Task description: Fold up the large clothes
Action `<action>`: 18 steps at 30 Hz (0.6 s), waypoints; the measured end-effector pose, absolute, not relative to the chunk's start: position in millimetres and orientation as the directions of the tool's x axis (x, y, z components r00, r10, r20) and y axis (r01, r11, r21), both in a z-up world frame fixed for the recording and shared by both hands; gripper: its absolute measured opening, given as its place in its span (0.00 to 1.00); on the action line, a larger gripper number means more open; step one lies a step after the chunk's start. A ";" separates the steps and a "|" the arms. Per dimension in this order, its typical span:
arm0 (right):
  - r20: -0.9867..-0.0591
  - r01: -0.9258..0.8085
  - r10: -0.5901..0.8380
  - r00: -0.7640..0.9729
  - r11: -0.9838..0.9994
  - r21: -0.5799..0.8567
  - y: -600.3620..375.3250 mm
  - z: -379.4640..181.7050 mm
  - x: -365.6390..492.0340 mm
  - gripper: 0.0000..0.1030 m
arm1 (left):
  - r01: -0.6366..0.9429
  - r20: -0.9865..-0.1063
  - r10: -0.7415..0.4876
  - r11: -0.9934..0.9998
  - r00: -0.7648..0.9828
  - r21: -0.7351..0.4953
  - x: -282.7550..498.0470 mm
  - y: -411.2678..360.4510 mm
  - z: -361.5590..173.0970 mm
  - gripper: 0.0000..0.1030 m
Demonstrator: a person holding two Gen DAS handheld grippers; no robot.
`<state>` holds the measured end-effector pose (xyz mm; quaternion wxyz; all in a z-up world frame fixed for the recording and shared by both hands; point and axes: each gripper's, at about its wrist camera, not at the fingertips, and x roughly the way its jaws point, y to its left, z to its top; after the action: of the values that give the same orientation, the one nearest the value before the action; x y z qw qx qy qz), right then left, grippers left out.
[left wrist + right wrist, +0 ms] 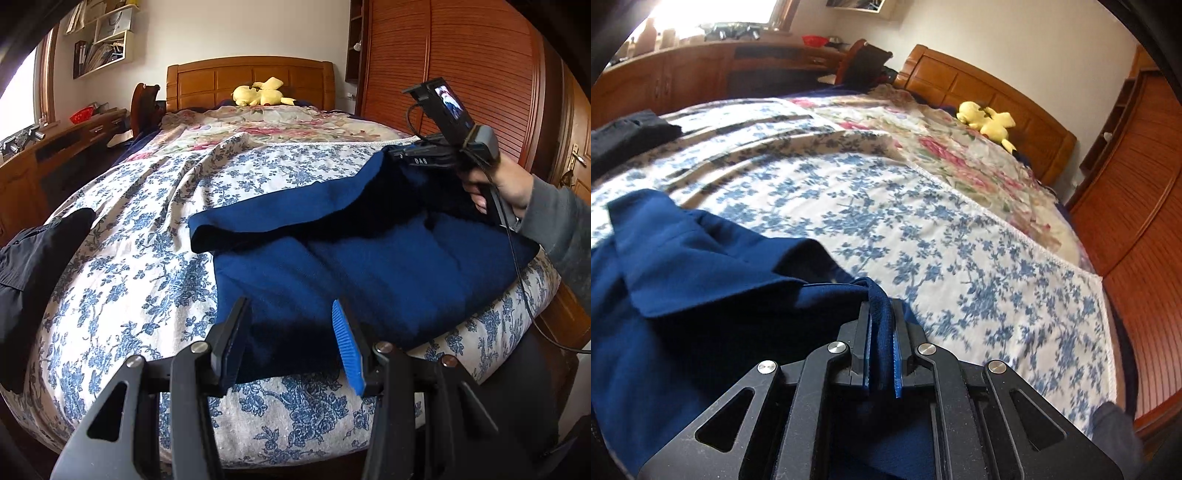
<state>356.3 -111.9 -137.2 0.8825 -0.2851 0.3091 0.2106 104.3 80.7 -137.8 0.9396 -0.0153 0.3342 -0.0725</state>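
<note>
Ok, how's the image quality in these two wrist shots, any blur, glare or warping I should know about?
Left wrist view: sharp, strong fisheye bulge in the bed, window blown out at the left edge. Right wrist view: motion blur smears the floral bedspread, window glare whites out the top left, and only the blue garment pinched in the right tongs stays crisp.

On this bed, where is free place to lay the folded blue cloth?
Free: the blue-flowered sheet between the blue garment and the black garment, and beyond toward the pink floral cover. Crowded: the near right edge under the blue garment.
</note>
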 end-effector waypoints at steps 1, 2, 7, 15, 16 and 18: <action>-0.666 -0.544 0.197 0.719 0.756 -0.364 -112.1 -136.0 361.2 0.05 | 0.126 -0.626 -0.146 0.989 0.766 -0.076 105.2 79.7 -137.8 0.43; -0.661 -0.539 0.195 0.724 0.759 -0.366 -111.6 -133.6 365.1 0.05 | 0.126 -0.627 -0.145 0.989 0.765 -0.074 105.3 78.1 -137.7 0.43; -0.630 -0.531 0.161 0.759 0.714 -0.456 -99.2 -123.5 373.4 0.20 | 0.134 -0.629 -0.144 0.989 0.764 -0.064 106.1 71.0 -135.0 0.43; -0.684 -0.559 0.177 0.708 0.733 -0.388 -121.5 -116.7 371.1 0.35 | 0.160 -0.611 -0.172 0.984 0.773 -0.074 118.5 63.1 -122.5 0.43; -0.696 -0.563 0.204 0.688 0.755 -0.335 -129.2 -113.8 366.4 0.35 | 0.165 -0.607 -0.177 0.983 0.775 -0.077 121.0 61.8 -120.7 0.43; -0.703 -0.584 0.270 0.658 0.772 -0.249 -143.2 -107.8 350.4 0.35 | 0.176 -0.596 -0.187 0.981 0.781 -0.076 129.4 57.6 -116.0 0.43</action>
<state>350.4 -143.2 -107.8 0.8798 -0.2342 0.3349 0.2428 129.4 57.6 -116.0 0.9437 -0.0082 0.3164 -0.0962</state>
